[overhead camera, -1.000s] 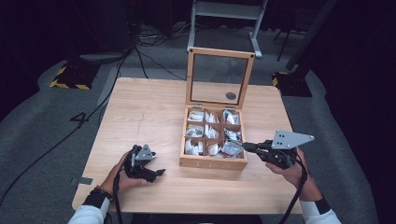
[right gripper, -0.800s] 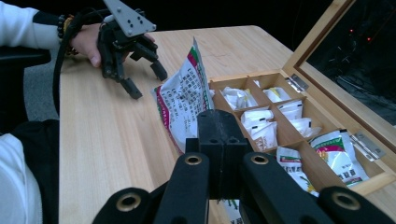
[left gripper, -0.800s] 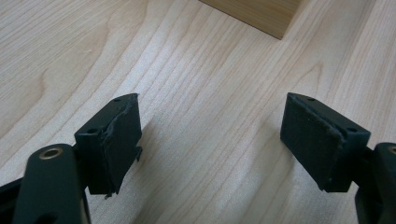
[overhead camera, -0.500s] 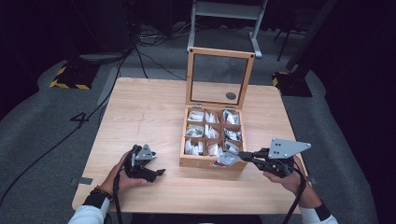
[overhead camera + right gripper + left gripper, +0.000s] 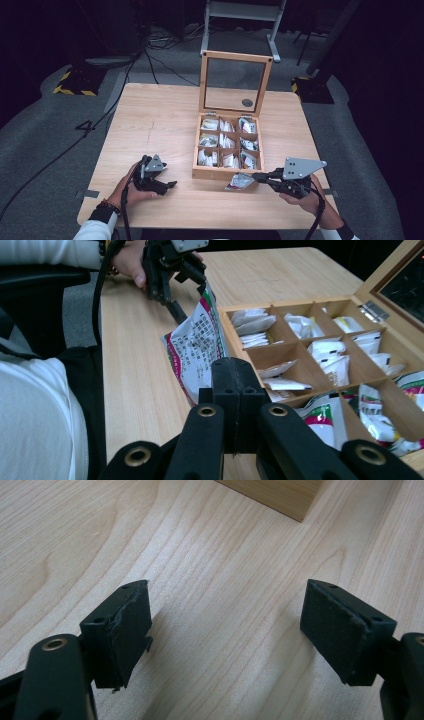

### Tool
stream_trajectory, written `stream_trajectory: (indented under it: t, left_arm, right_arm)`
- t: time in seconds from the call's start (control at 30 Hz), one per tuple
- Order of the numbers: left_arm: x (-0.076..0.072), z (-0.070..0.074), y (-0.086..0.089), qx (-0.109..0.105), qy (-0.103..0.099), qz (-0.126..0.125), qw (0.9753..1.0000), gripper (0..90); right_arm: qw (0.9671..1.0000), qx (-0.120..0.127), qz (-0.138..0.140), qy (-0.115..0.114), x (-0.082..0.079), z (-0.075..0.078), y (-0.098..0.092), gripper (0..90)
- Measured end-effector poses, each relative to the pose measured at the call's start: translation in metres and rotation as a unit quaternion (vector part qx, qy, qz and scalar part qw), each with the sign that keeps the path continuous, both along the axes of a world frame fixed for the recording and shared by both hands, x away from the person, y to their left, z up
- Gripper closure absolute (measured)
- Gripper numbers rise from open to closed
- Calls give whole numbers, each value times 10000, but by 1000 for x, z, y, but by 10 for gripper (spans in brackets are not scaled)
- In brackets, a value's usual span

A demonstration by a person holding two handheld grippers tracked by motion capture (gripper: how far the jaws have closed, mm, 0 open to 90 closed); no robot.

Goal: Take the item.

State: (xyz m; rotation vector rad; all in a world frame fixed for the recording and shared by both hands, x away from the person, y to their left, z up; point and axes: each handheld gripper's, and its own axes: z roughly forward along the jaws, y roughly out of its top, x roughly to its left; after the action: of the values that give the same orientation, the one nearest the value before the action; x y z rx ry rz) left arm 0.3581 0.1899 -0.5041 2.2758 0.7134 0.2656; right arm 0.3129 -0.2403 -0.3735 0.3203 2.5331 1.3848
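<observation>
Wooden table [image 5: 150, 120], pale grain, bare over most of its left half. Toward its right stands a nine-compartment wooden box [image 5: 227, 172], glass-paned lid [image 5: 235, 82] hinged upright at the far side; every compartment holds white sachets, some with red-and-green print. Right gripper [image 5: 256, 177] sits low just in front of the box's near wall, jaws clenched on the corner of one sachet [image 5: 239, 181], a white packet with red edge and green print; the right gripper view shows it pinched at one end, the rest standing free and crumpled [image 5: 195, 347], hanging outside the box above the table. Left gripper [image 5: 167, 185] rests on the table well left of the box, jaws spread wide with nothing between the pads [image 5: 127, 630], only wood grain below. Risks, as I judge them: the hold is on a thin edge only, so a quick swing or a snag could let the packet slide out or tear at the seam. The sachet hangs close to the box's front wall; dragging it sideways may catch that rim and fold it. If it is set down carelessly near the front edge of the table, it could slip off toward the person's lap. The idle left gripper is too far off to steady anything.
</observation>
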Motion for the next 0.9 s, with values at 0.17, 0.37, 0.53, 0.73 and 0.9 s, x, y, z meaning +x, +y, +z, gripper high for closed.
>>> stream_trajectory:
  t: [0.17,0.37,0.53,0.73,0.9]
  left_arm:
    - [0,0,0,-1,1,-15,10000,209]
    - [0,0,0,9,-6,10,10000,210]
    - [0,0,0,11,-6,7,10000,210]
    - [0,0,0,4,-3,13,10000,210]
    - [0,0,0,5,-4,13,10000,210]
  right_arm:
    - [9998,-141,99,109,-3,-11,4,900]
    - [9991,-296,158,271,-6,-24,8,900]
    - [9981,-418,194,405,-8,-34,11,900]
    - [9967,-475,208,618,-8,-44,12,900]
    - [9947,-634,230,772,-8,-53,14,900]
